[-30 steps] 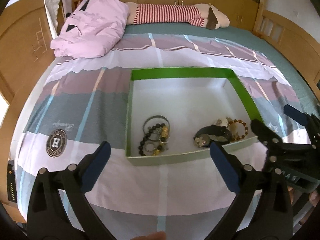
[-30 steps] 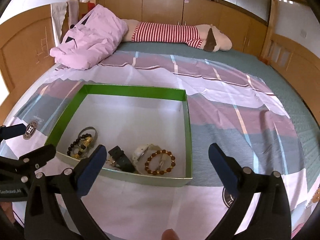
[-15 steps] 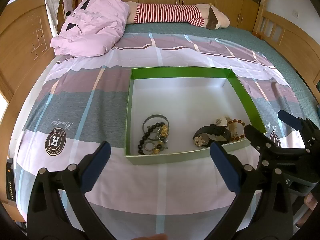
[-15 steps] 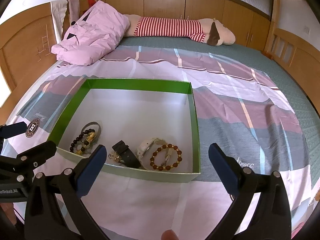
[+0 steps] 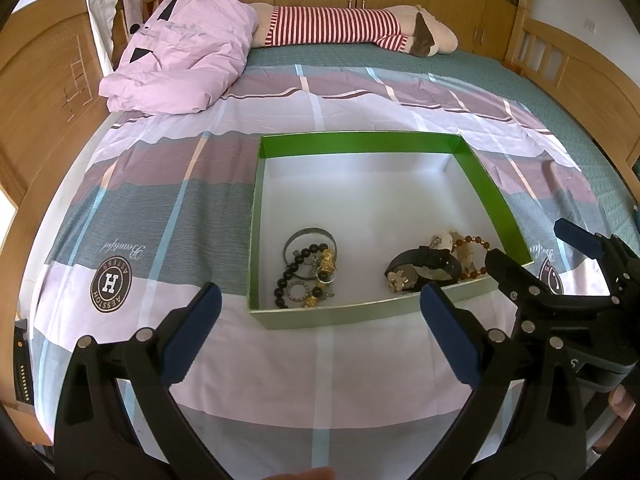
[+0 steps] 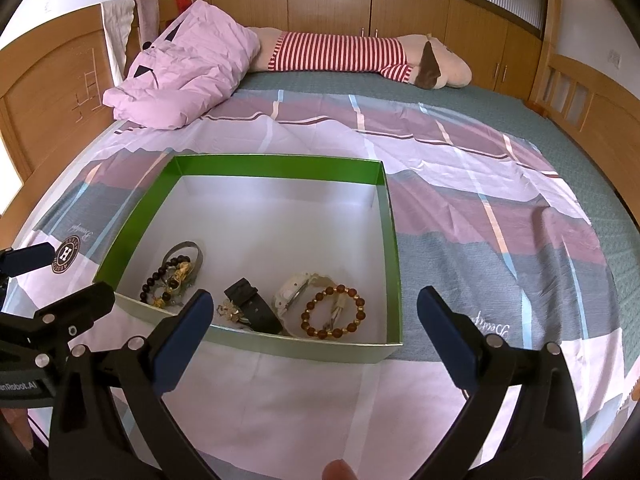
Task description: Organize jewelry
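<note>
A shallow green box (image 5: 360, 142) (image 6: 276, 166) with a white floor lies on the bed sheet. Near its front wall lie a black bead bracelet tangled with gold charms and a grey bangle (image 5: 310, 262) (image 6: 176, 270), a black watch (image 5: 424, 266) (image 6: 252, 310), a white watch (image 6: 292, 290) and a brown bead bracelet (image 5: 474, 254) (image 6: 332, 312). My left gripper (image 5: 320, 332) is open, short of the box's front wall. My right gripper (image 6: 316, 334) is also open, its fingers straddling the box's near right part. Nothing is held.
The box rests on a striped pink, purple and grey sheet (image 5: 168, 184) covering a bed. A crumpled pink quilt (image 5: 184, 44) and a striped plush toy (image 5: 352, 26) lie at the far end. Wooden bed rails (image 5: 44, 92) run along both sides.
Both grippers have drawn back and up a little from the box, so it appears lower and more fully in view. The jewelry has not moved.
</note>
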